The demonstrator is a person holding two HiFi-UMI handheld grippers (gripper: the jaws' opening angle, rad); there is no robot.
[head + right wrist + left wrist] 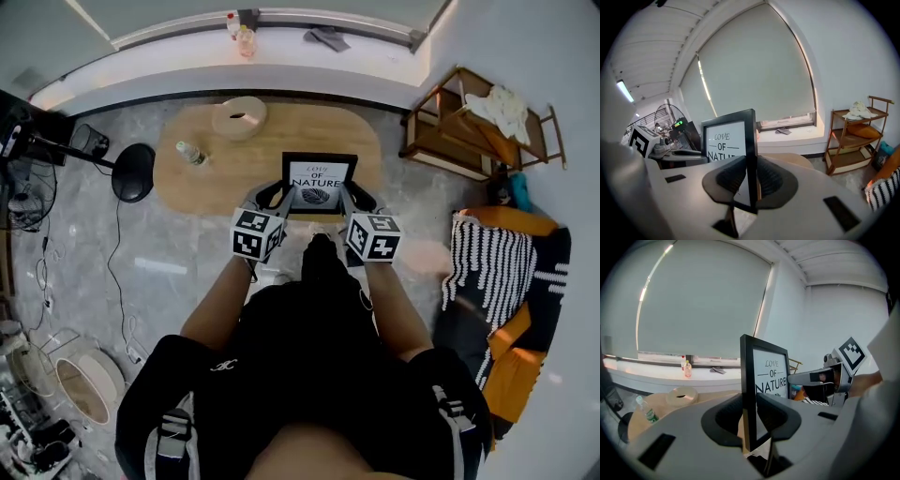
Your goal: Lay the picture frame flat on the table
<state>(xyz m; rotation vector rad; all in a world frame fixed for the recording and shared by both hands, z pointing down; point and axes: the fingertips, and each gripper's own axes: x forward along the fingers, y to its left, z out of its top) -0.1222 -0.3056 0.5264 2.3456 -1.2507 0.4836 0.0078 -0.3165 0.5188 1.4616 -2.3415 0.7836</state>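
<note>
Left gripper [750, 414] pinches the left edge of the picture frame [771, 376], and our right gripper [751, 180] pinches its right edge. We hold it upright, print toward us, at the near edge of the oval wooden table [281, 131]. We cannot tell whether its foot touches the top. We judge the thin edges the weak point. If one side tips faster, the frame may twist out of the jaws and slap down, or land overhanging the edge. Farther off to the left, the water bottle [190, 153] and tape roll [239, 117] sit well apart.

Right claw [751, 183] clamps picture frame [729, 140] edge; frame upright.
</note>
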